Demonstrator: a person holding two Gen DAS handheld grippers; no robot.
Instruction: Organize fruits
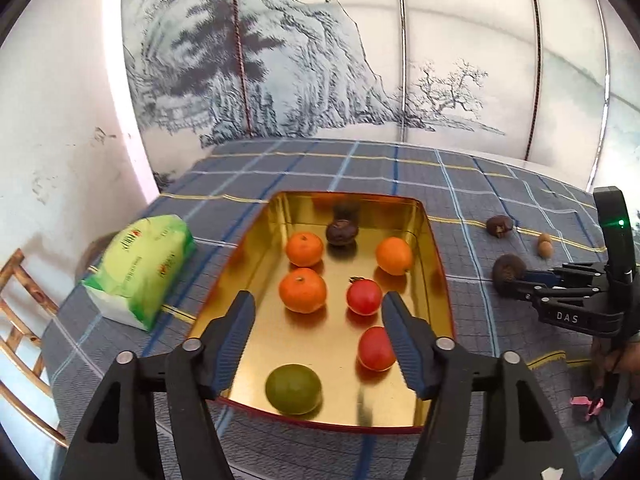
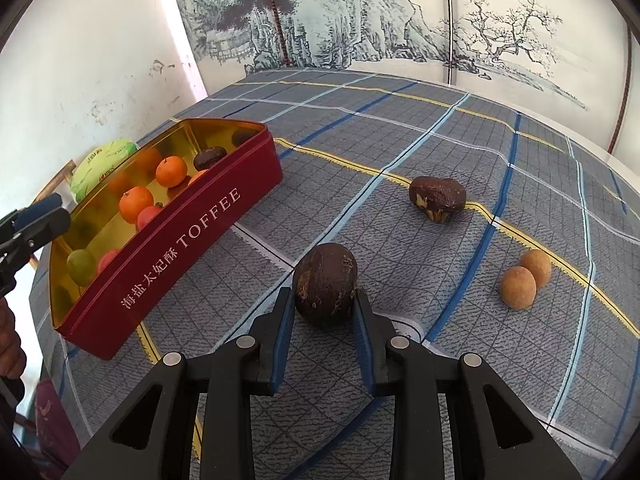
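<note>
Seven fruits sit in the tin (image 1: 434,264) in front of me: three oranges, the front one (image 1: 302,293), one behind it (image 1: 304,249) and one on the right (image 1: 394,256); two red ones, one mid-tin (image 1: 363,297) and one nearer me (image 1: 375,349); a green one (image 1: 293,389) at the near edge; and a dark one (image 1: 341,233) toward the back. My left gripper (image 1: 318,306) hangs over the near end of the tin, jaws apart with nothing between them, the front orange and the red fruit showing through the gap. Over to the right, my right gripper (image 2: 323,300) is clamped on a dark round fruit (image 2: 325,282) that rests on the checked cloth (image 2: 400,128), a pad pressed to each side of it. Beyond it on the cloth lies a brown mushroom-shaped piece (image 2: 437,197), well apart from the tin, and off to the right two tan balls (image 2: 526,278) sit touching each other. From the right camera the tin's red side faces me, with "TOFFEE" printed on it. A green tissue pack (image 1: 140,268) lies on the cloth just left of the tin, near the table's edge, and a painted landscape screen (image 1: 320,60) stands behind the table.
</note>
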